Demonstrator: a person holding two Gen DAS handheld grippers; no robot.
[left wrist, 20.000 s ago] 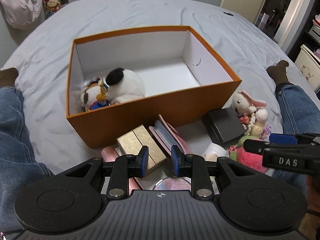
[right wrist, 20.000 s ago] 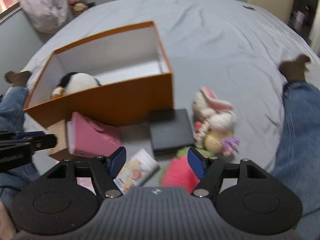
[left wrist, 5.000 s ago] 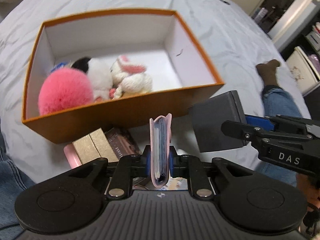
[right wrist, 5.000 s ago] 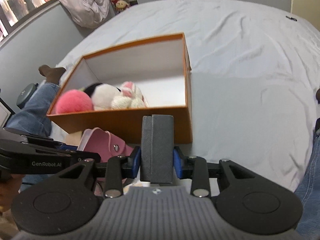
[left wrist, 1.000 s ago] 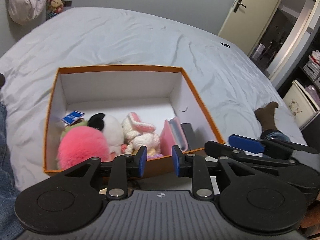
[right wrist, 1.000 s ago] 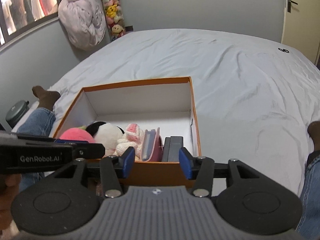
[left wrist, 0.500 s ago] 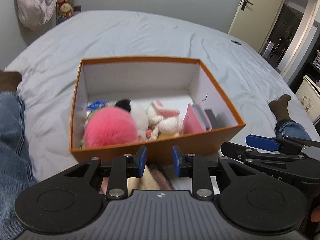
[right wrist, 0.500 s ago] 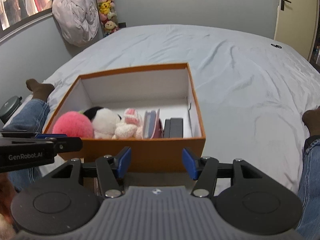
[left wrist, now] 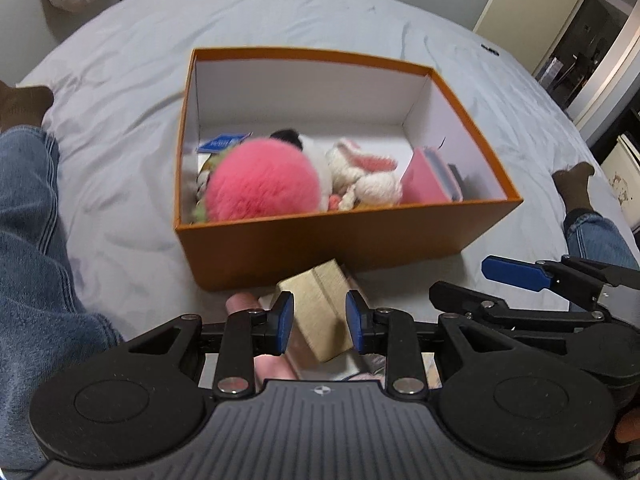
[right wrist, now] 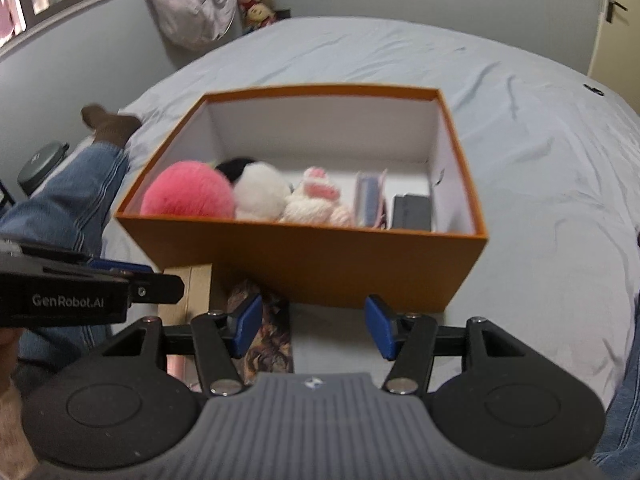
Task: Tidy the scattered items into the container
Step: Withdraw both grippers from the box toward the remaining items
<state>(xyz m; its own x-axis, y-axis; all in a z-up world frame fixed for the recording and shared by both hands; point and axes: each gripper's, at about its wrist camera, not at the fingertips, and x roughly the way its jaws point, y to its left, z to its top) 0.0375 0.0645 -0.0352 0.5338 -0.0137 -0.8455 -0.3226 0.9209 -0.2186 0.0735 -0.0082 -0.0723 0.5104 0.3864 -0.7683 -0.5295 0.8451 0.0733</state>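
1 orange box on the bed. Inside: 1 pink pompom, 1 black-and-white plush, 1 knit bunny, 1 pink wallet, 1 black case, 1 blue tag. Outside, in front of the box: 1 gold box, 1 dark patterned item, some pink items, count unclear. 2 grippers: left, right. 2 legs in jeans, 2 brown socks.
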